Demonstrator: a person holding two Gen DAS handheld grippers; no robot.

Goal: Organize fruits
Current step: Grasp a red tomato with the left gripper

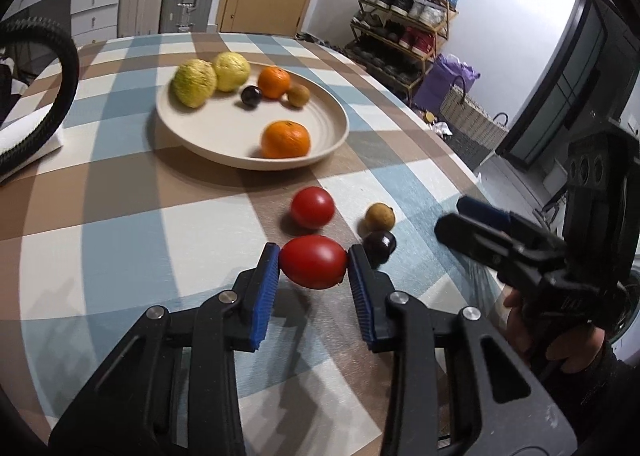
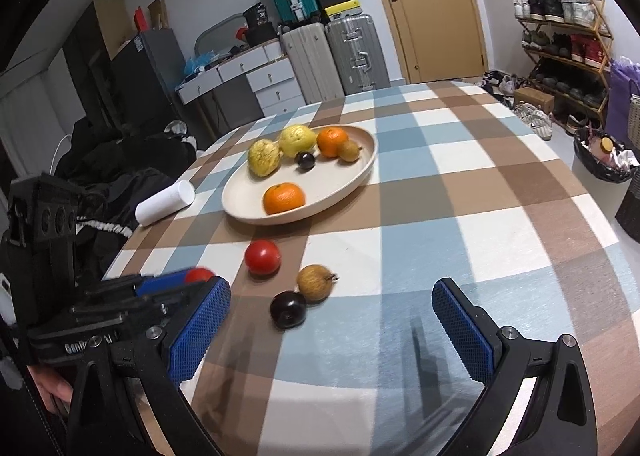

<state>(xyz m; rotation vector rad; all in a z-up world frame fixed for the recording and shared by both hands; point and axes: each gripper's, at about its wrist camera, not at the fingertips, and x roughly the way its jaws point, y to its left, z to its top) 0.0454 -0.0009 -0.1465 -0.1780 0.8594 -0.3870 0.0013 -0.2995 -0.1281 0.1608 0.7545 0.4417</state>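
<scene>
Blue, knurled fingers [image 1: 267,288] of the left gripper [image 1: 313,264] are clamped on a smooth, glossy red tomato [image 1: 313,262], an oval whose long axis is laid from pad to pad, at 9 to 3 o'clock, and which is held slightly above the cloth. At 12 o'clock from it a second, rounder tomato [image 1: 312,207] is seen on the cloth; at 2 o'clock a rough tan fruit [image 1: 379,216] is set touching a shiny dark plum [image 1: 379,246]. Further toward 12 o'clock a shallow cream plate [image 1: 224,128] with ribbed rings is loaded with two wrinkled yellow fruits, two dimpled oranges, a plum and a brown fruit. Empty and spread wide are the fingers of the right gripper [image 2: 331,330], held at 5 o'clock from the dark plum in its own view. A woven checked tablecloth [image 2: 460,192] in brown, blue and white is spread over the round table; suitcases [image 2: 332,52], a tan door [image 2: 432,8] and a shoe rack [image 2: 560,36] are ranged behind
</scene>
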